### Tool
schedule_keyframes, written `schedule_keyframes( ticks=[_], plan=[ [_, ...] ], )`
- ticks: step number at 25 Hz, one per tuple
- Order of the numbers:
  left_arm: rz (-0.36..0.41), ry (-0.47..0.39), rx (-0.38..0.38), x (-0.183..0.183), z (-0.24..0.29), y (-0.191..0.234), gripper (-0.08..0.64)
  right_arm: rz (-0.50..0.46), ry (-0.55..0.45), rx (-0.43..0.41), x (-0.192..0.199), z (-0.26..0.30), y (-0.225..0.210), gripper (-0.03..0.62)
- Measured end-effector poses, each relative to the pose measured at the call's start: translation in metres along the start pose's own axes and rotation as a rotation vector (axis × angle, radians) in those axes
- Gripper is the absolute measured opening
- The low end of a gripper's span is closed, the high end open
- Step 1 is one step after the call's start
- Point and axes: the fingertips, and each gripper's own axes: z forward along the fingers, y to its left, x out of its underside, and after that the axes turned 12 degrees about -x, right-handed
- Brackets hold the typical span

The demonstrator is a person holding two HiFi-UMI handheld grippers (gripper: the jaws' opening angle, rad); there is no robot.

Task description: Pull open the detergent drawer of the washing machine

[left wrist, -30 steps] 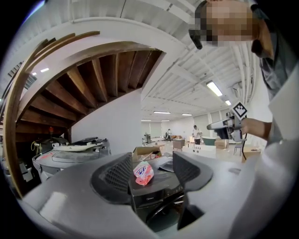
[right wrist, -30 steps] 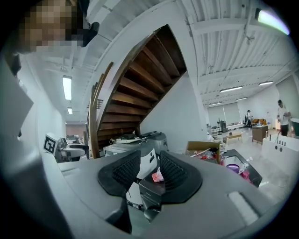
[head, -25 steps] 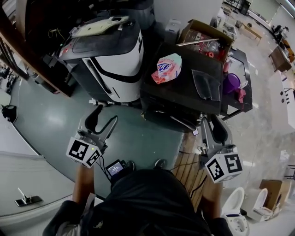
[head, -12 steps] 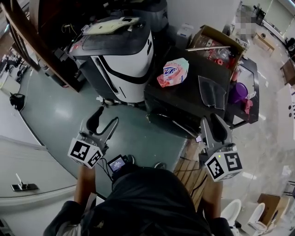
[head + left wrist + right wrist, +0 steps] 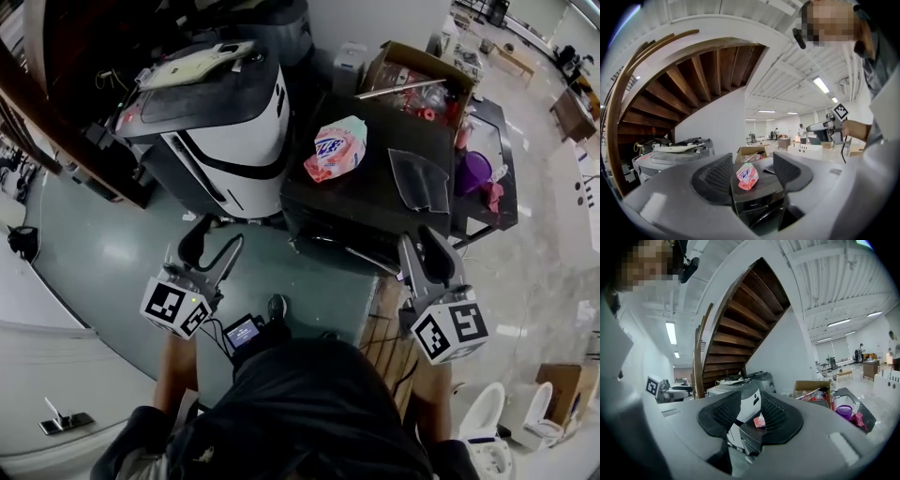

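The dark washing machine (image 5: 370, 202) stands ahead of me with a pink detergent bag (image 5: 330, 147) on its top. Its front face is in shadow and I cannot make out the drawer. My left gripper (image 5: 214, 242) hovers over the green floor, left of the machine's front, open and empty. My right gripper (image 5: 420, 242) is held level just before the machine's front right corner, jaws apart with nothing between them. In the left gripper view the machine (image 5: 754, 199) and the bag (image 5: 746, 176) show beyond the open gripper (image 5: 752, 176). The right gripper view frames the machine (image 5: 749, 439) between the open jaws.
A white-and-black machine (image 5: 225, 122) stands to the left of the dark one. On the dark top lies a grey cloth (image 5: 419, 178). Behind it sits a cardboard box (image 5: 417, 80), with a purple cup (image 5: 473, 171) to the right. Wooden planks (image 5: 380, 328) lie on the floor, and white toilets (image 5: 487, 427) stand at bottom right.
Both grippers have edged a little toward the machines, jaws unchanged. A shoe has come forward on the floor below the left gripper.
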Motion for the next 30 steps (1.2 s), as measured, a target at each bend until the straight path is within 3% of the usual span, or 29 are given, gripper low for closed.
schedule_keyframes(
  ticks=[13, 30],
  plan=[
    [-0.016, -0.043, 0.185, -0.001, 0.079, 0.068, 0.325, 0.033, -0.006, 0.193, 0.011, 0.051, 0.007, 0.116],
    [-0.051, -0.027, 0.336, 0.03, 0.122, 0.123, 0.325, 0.126, 0.038, 0.324, 0.063, 0.107, 0.022, 0.117]
  ],
)
